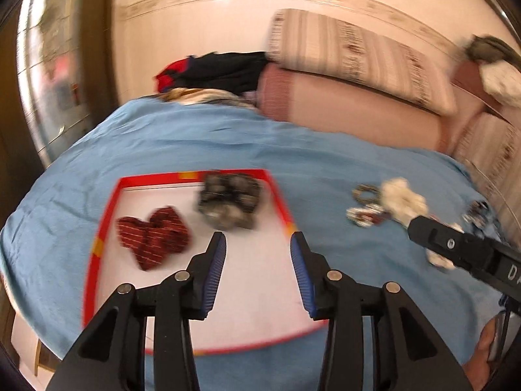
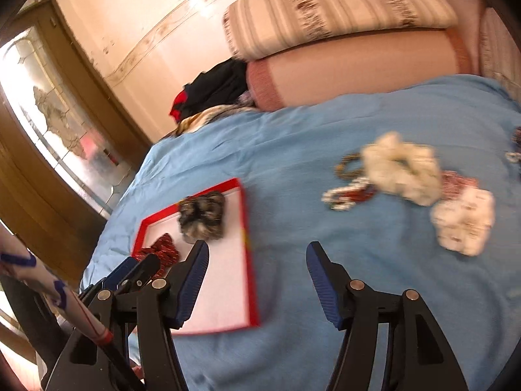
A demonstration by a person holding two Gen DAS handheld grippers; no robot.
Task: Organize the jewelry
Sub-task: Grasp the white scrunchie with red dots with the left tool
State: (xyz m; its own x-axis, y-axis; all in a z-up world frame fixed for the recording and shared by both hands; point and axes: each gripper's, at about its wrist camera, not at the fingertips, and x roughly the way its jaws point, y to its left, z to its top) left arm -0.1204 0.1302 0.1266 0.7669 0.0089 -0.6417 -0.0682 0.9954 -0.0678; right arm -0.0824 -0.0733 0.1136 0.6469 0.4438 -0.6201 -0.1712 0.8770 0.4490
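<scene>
- Left claw (image 1: 259, 247) hangs over the near part of the tray (image 1: 107, 208), jaws apart, nothing between them.
- Right claw (image 2: 257, 257) is over the blue bed (image 2: 325, 293) beside the tray's right edge, jaws wide and empty.
- The red-rimmed white tray lies on the bed; in it are a red scrunchie (image 1: 153, 241) and, behind it to the right, a grey scrunchie (image 1: 229, 202).
- Well to the right on the bed: a white scrunchie (image 2: 403, 166), a second, patterned white one (image 2: 462, 221), a bead bracelet (image 2: 348, 166) and a white-and-red beaded piece (image 2: 346, 195), close together.
- Pillows (image 1: 351, 55) lie at the far end.
</scene>
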